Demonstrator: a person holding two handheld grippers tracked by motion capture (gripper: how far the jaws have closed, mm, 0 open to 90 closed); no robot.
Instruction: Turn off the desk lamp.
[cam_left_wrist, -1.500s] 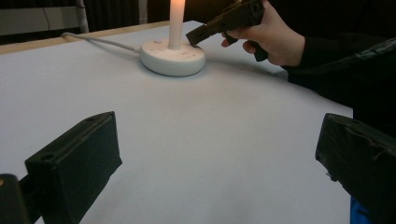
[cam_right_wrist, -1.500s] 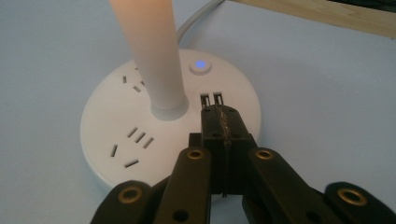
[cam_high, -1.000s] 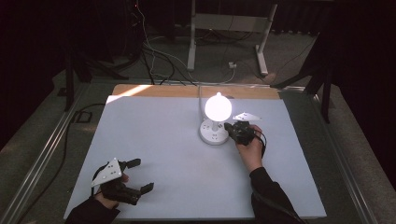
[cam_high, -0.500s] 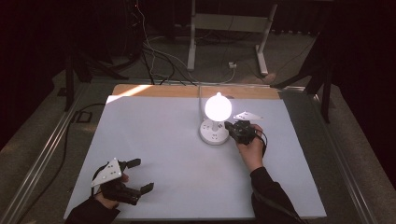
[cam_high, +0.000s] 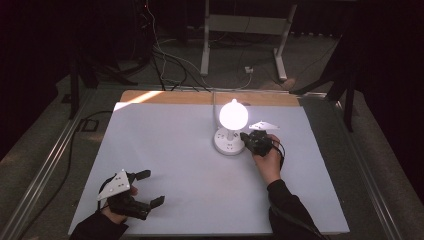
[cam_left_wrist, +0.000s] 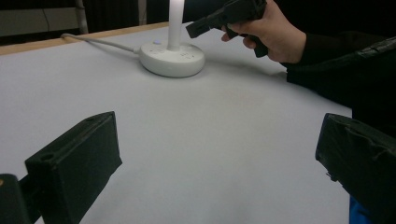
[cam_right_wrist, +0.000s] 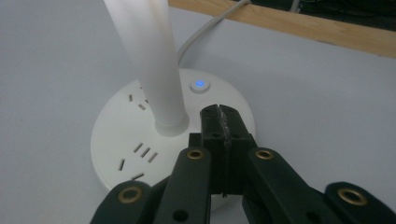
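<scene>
The right gripper (cam_right_wrist: 219, 114) is held clenched and empty over the lit lamp's base (cam_right_wrist: 116, 140), just short of the button (cam_right_wrist: 199, 85). A sideways push could slide the base or miss the button. The left gripper (cam_high: 145, 189) is held released, well apart from the lamp.

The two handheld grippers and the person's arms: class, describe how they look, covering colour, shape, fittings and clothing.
Both the left gripper and the right gripper are black, each topped by a pale grey three-cornered plate. The right gripper's linkage arms carry brass-coloured rivets. The jaws are blocky black pads. The person wears dark long sleeves.
</scene>
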